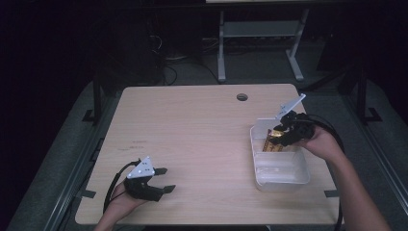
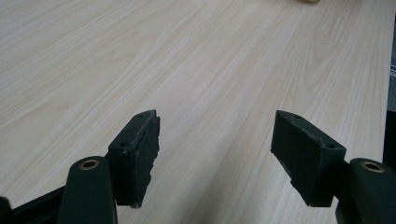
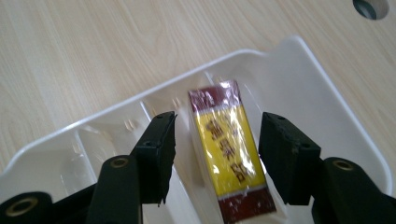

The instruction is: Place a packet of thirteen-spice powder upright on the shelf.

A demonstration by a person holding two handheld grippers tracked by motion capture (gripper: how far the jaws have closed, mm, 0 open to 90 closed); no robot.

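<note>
Right gripper [image 3: 217, 140] jaws spread around the yellow-red packet [image 3: 231, 151] in the white tray [image 3: 322, 79] at frame right, left gripper [image 2: 215, 154] spread and idle; risk: the packet tips against the tray wall.

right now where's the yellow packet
In the white tray at the table's right side, at its far end, between the open jaws of the right tool: yellow packet.
</note>
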